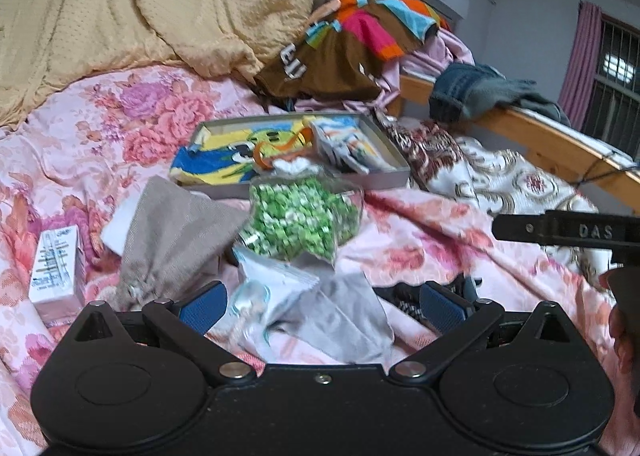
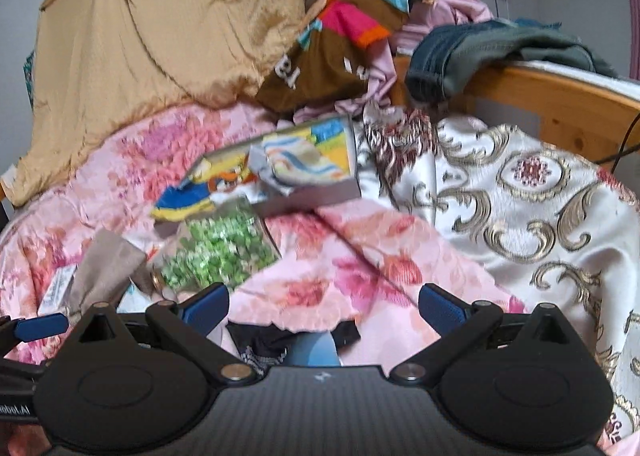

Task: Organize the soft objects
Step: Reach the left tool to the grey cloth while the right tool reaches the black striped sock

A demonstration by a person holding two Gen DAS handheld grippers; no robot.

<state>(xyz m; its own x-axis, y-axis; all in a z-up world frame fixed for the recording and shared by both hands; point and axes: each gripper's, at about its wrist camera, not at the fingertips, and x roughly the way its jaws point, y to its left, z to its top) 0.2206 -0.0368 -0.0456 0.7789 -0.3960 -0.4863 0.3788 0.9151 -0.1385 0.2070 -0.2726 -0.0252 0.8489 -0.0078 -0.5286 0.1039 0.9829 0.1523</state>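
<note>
Pink floral bedding fills the left wrist view, and the left gripper sits at the bottom centre with its blue-padded fingers spread wide and nothing between them. Just ahead of it lie a white packet and a grey cloth; beyond them, at mid-frame, a clear bag of green pieces leans against a shallow grey box holding colourful folded items. A beige pouch and a small white carton lie at lower left. In the right wrist view, the right gripper is likewise open and empty over the bedding, a dark fabric piece just under it. The green bag lies left of centre, the box tilted above it, and a cream patterned cloth spreads at right.
</note>
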